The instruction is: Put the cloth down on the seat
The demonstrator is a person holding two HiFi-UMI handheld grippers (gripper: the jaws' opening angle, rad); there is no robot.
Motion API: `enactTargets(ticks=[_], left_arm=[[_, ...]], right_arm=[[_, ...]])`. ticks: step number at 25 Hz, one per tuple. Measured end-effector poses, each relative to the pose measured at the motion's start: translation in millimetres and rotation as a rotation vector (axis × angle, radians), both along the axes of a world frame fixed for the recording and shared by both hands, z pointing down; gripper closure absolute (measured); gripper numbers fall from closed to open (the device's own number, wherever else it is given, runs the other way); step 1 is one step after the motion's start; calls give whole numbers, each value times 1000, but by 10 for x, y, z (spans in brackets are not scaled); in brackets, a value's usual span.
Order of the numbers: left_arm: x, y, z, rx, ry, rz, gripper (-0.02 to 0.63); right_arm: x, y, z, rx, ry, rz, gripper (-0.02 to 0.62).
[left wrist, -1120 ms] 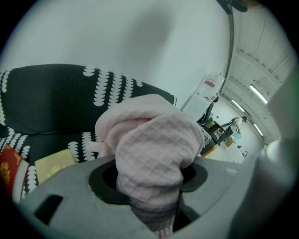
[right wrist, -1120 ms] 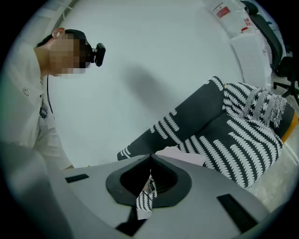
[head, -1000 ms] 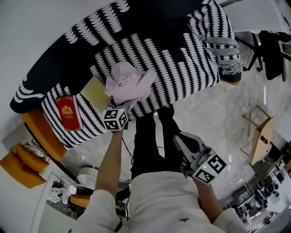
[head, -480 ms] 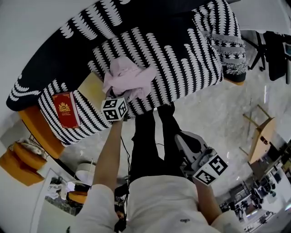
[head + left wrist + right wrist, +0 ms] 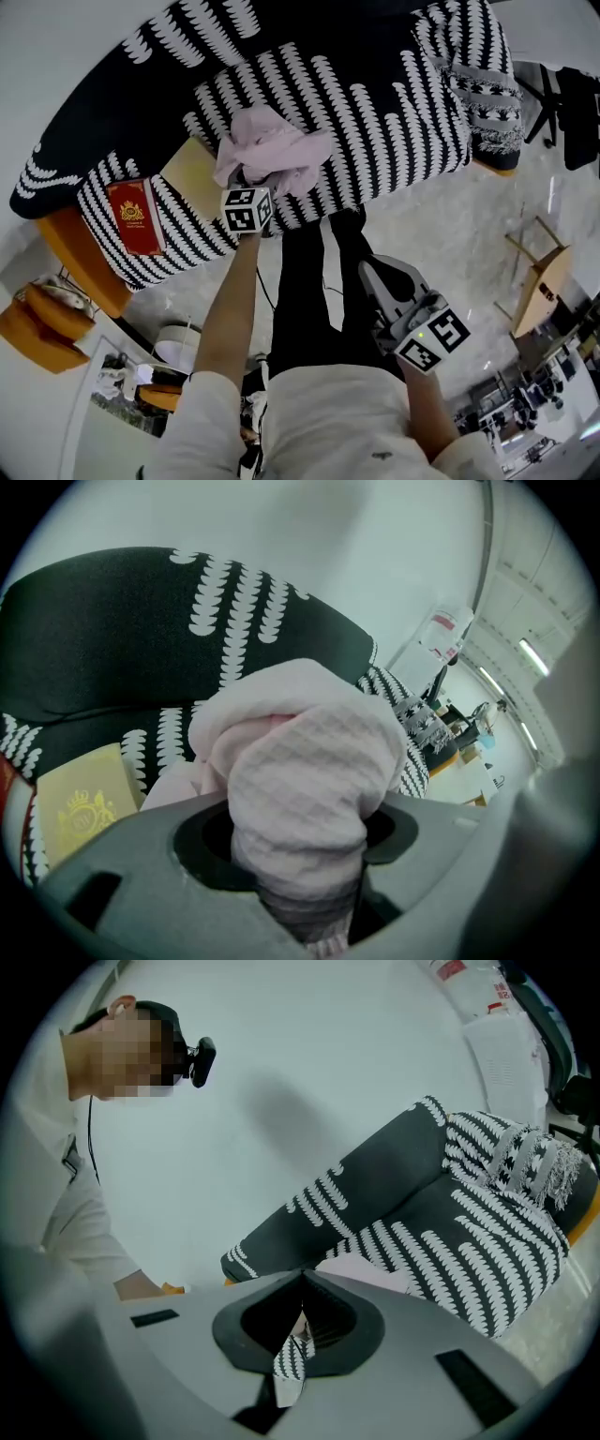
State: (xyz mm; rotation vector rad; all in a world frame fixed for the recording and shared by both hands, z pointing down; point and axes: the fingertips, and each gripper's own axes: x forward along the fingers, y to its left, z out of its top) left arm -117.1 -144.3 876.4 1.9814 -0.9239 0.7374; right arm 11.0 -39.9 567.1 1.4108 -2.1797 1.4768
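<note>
A bunched pale pink cloth hangs over the front part of the black-and-white patterned sofa seat. My left gripper is shut on the cloth from below, its marker cube just under the bundle. In the left gripper view the cloth fills the gap between the jaws and bulges out ahead of them. My right gripper is held back over the person's black trousers, away from the sofa, with nothing in it. In the right gripper view its tips meet, and a pink strip of cloth shows beyond them.
A red book and a yellow book lie on the sofa's left end. A fringed patterned throw covers the right armrest. A wooden chair stands on the marble floor at the right. The person's legs are close to the sofa front.
My left gripper with the cloth has moved up the picture, closer over the seat. The right gripper has barely shifted.
</note>
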Motion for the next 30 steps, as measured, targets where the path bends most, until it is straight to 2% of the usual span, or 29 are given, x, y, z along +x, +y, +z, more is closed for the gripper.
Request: enactTargets(ticks=[5,11,16,20,25,30], left_arm=[[36,59,189,-13,-45,70,344],[79,5,338,-91,-65,50,337],[141,-27,468,-135,-97,84,333],[130,-53,541,-177,-100,49,331],[176,-44,505,-143,-109,70,307],[172,44,398,-124,-99,91,235]], right_arm=[[-62,-4,84,-11,-4,-7,588],[-94,42,170,-37,-7,-16,588],[-45,46,229,-50,-7,4,588],[-43,74,242,-56,-5,7,588],[-26,82,214,-55,-1,10,588],[-52,40,78,-38,7,-4,588]])
